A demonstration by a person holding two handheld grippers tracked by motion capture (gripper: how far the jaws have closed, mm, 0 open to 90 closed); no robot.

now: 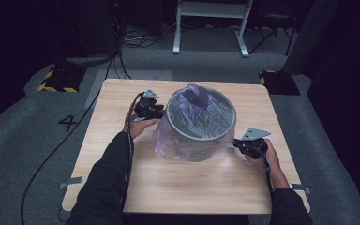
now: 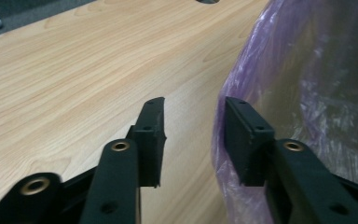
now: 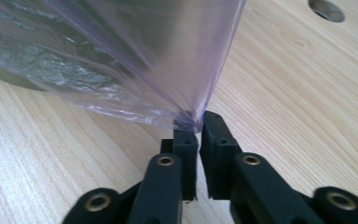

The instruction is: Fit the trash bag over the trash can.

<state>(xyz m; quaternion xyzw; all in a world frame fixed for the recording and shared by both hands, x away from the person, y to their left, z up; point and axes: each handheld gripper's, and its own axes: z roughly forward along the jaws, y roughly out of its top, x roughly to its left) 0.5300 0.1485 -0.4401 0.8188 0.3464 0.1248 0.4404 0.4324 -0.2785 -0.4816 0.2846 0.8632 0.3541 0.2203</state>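
high view: person's dark sleeves (image 1: 104, 185) nearest; round grey metal bin (image 1: 200, 123) lined with thin purple plastic bag (image 1: 168, 145) stands mid wooden table (image 1: 178, 187) | left gripper view: left gripper (image 2: 193, 128) jaws apart, film beside one pad, unheld; may miss it | right gripper view: right gripper (image 3: 198, 135) nearly closed, pinching bag's edge; film may slip or tear if pulled.

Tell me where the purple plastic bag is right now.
In the high view, the purple plastic bag lines and drapes over the grey bin at the table's middle, between the left gripper and right gripper.
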